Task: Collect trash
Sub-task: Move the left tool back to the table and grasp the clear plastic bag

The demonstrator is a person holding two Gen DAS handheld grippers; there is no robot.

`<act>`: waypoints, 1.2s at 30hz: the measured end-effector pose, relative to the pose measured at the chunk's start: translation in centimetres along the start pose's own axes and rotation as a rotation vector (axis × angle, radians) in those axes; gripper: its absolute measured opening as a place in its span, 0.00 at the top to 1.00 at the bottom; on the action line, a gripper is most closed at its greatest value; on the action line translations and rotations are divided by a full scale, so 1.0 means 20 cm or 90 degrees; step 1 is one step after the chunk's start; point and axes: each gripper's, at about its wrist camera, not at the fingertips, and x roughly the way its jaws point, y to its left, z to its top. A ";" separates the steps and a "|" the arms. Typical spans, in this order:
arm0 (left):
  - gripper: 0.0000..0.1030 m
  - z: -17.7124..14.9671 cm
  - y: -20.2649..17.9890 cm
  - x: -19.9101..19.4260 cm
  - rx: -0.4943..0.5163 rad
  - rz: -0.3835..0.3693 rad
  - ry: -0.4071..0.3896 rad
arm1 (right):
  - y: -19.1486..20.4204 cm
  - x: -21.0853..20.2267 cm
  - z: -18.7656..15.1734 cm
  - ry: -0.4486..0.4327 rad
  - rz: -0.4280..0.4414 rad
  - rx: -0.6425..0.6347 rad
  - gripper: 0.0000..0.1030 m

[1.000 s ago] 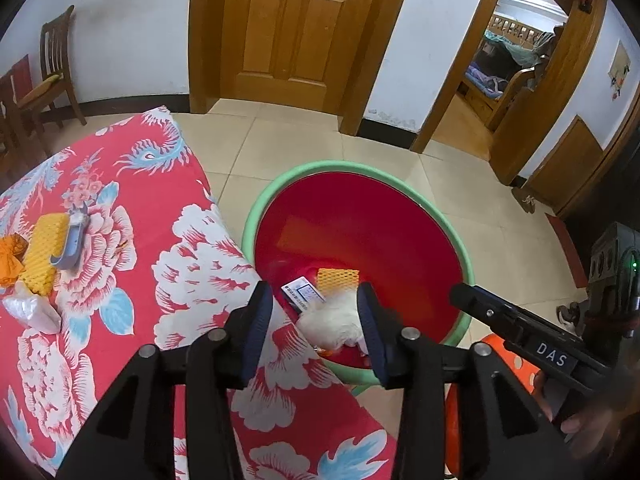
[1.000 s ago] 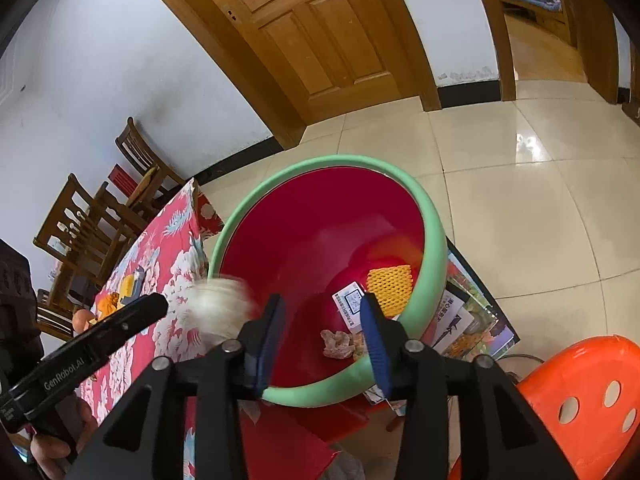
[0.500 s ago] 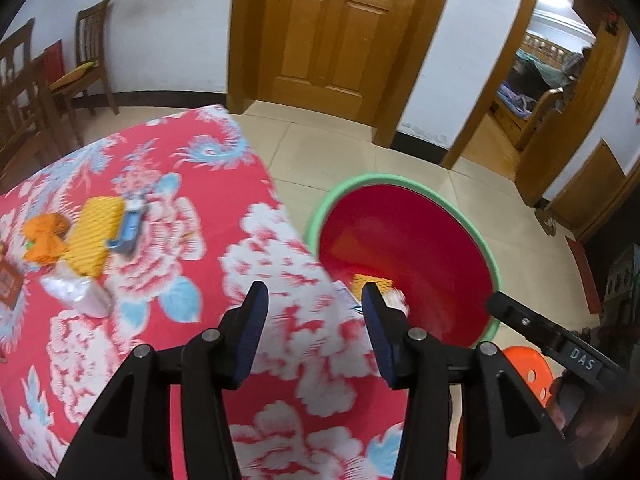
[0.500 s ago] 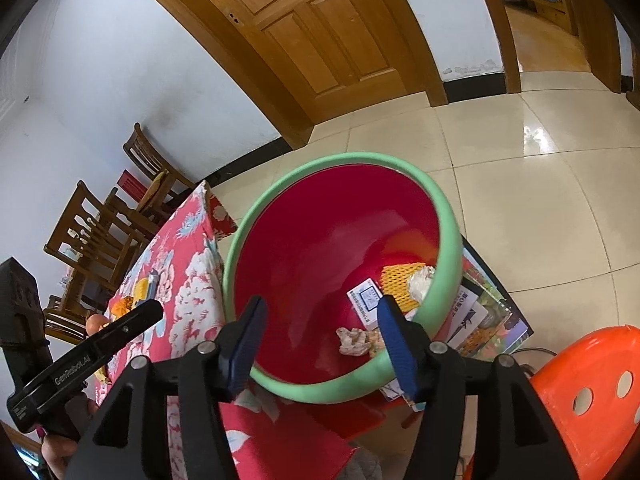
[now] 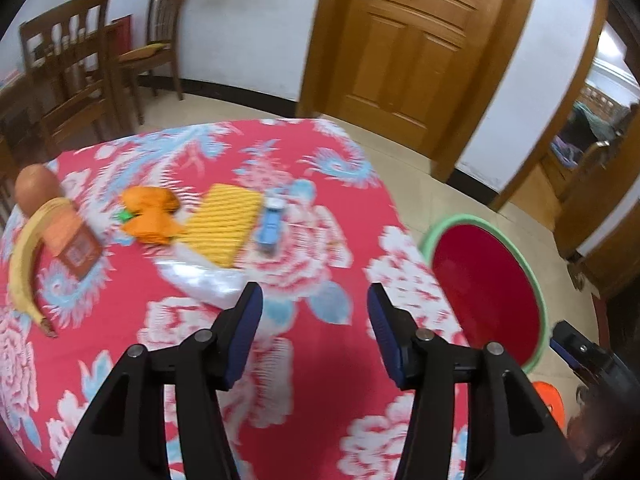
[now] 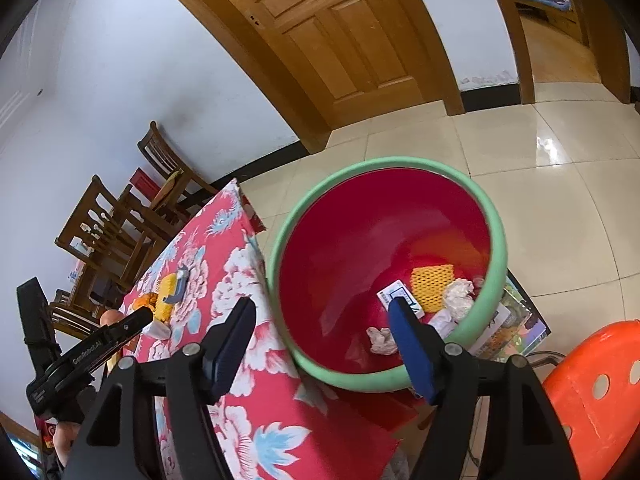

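Observation:
A red basin with a green rim [image 6: 496, 216] stands on the floor beside the table and holds crumpled tissues [image 6: 458, 294], a yellow foam net [image 6: 432, 280] and a small card. It also shows in the left wrist view [image 5: 538, 292]. My left gripper [image 5: 314, 308] is open and empty above the red floral tablecloth [image 5: 340, 240]. Ahead of it lie a clear plastic bag [image 5: 208, 278], a yellow foam net [image 5: 230, 226], a blue object [image 5: 271, 226] and an orange wrapper [image 5: 150, 216]. My right gripper [image 6: 322, 330] is open and empty over the basin's near rim.
A banana [image 5: 22, 258], a brown box [image 5: 78, 252] and a round orange fruit [image 5: 34, 184] lie at the table's left. Wooden chairs [image 5: 76, 68] stand behind the table. An orange plastic stool [image 6: 592, 392] is beside the basin. A wooden door [image 5: 408, 52] is behind.
My left gripper let a white tissue drop into the basin, then swung left from the basin to over the table. My right gripper opened wider and stayed over the basin.

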 end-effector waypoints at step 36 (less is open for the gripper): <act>0.46 -0.03 0.37 0.24 -0.089 0.032 0.040 | 0.09 -0.02 -0.07 0.016 -0.036 0.005 0.28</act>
